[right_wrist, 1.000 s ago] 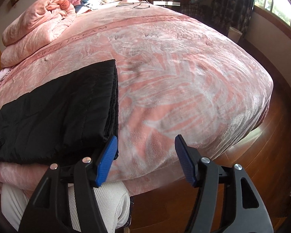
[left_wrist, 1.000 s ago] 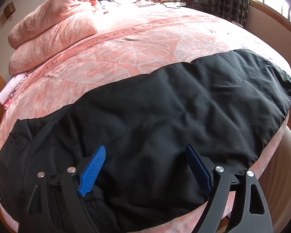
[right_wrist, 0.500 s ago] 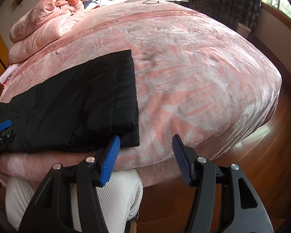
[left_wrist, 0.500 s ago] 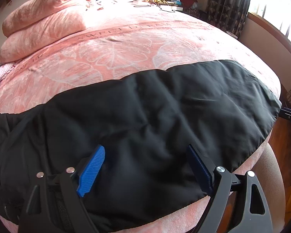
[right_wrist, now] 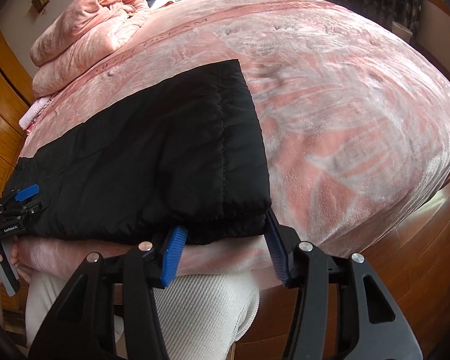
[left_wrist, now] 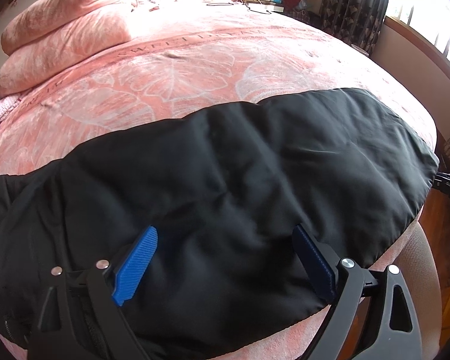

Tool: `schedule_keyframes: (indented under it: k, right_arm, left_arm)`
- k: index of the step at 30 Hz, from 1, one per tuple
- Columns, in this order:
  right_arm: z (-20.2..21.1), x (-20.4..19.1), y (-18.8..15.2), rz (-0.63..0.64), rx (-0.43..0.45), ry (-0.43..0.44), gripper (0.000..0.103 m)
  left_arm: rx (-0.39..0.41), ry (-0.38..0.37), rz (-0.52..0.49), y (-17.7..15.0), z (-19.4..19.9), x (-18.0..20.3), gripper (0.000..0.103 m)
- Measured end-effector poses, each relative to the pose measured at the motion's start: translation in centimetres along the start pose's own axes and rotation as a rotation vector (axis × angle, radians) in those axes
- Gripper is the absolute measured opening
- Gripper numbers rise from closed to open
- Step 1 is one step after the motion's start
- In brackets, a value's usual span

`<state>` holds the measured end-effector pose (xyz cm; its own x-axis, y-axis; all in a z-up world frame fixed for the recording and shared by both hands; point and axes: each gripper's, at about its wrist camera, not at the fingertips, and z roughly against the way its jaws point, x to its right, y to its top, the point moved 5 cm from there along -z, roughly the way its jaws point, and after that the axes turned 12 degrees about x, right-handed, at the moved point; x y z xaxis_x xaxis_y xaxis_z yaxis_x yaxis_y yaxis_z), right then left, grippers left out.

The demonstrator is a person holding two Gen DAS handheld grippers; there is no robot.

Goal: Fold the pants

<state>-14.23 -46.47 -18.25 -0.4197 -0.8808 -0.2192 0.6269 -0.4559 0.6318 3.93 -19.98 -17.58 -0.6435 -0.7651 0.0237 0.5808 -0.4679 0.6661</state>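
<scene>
Left wrist view
Pants: we see the black padded pants (left_wrist: 225, 180) lying flat across the near edge of the bed (left_wrist: 195, 69), one end running off to the left, the other reaching the right-hand corner of the mattress.
Left gripper: our left gripper (left_wrist: 225, 264) hovers over the near part of the pants with its jaws spread wide; they have just been opening further. The blue pads (left_wrist: 136, 270) stand apart over the black cloth and pinch none of it.
Bedding: a folded pink quilt (left_wrist: 69, 30) is piled at the far left of the bed, well apart from the pants.
Curtain: a dark patterned curtain (left_wrist: 353, 6) hangs by the window at the far right.

Right wrist view
Pants: here we see the hem end of the pants (right_wrist: 165, 150), folded double, its corner hanging just over the near edge of the bed (right_wrist: 359, 105).
Right gripper: our right gripper (right_wrist: 225, 252) sits at that corner, one pad on each side of the doubled edge. Its jaws have just been closing, with the cloth between them; we cannot tell whether the pads press it yet.
Left gripper: it shows at the far left (right_wrist: 18, 207), over the other end of the pants.
Person: a knee in white ribbed cloth (right_wrist: 201, 309) sits below the mattress edge.
Floor: glossy wooden floor (right_wrist: 419, 225) to the right.
</scene>
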Motion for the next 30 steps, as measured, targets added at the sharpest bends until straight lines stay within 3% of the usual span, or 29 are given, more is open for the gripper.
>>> schedule_keyframes:
  k: [2,10,12,15,18,20,22,27,30]
  right_arm:
    - [0.4,-0.5,0.5,0.011,0.021,0.026,0.026]
    - [2.7,-2.4,5.0,0.116,0.152,0.008,0.022]
    - [1.4,-1.9,5.0,0.125,0.129,-0.018,0.022]
    - [-2.8,-0.5,2.7,0.076,-0.003,-0.04,0.023]
    - [-2.4,-0.5,2.3,0.061,-0.001,-0.054,0.027]
    - [-1.2,-0.4,2.5,0.064,0.009,-0.076,0.041]
    - [0.2,0.0,2.5,0.063,0.02,-0.091,0.047]
    - [2.6,1.0,1.7,0.015,0.018,-0.091,0.047]
    - [3.0,0.6,1.6,-0.036,0.018,-0.047,0.047]
  left_arm:
    - [0.0,0.001,0.002,0.0,-0.1,0.0,0.094]
    - [0.059,-0.041,0.066,1.2,0.3,0.6,0.094]
    - [0.051,-0.042,0.061,1.1,-0.3,1.1,0.096]
    - [0.014,-0.011,-0.001,0.0,-1.7,1.8,0.098]
    - [0.013,-0.013,-0.024,-0.2,-1.6,2.0,0.098]
    - [0.004,-0.017,-0.017,-0.1,-1.3,1.7,0.098]
    - [0.008,-0.01,-0.011,-0.1,-0.8,1.1,0.098]
    - [0.021,0.063,-0.019,-0.3,0.5,-1.0,0.098]
    - [0.023,0.107,-0.036,-0.7,1.1,-2.2,0.098]
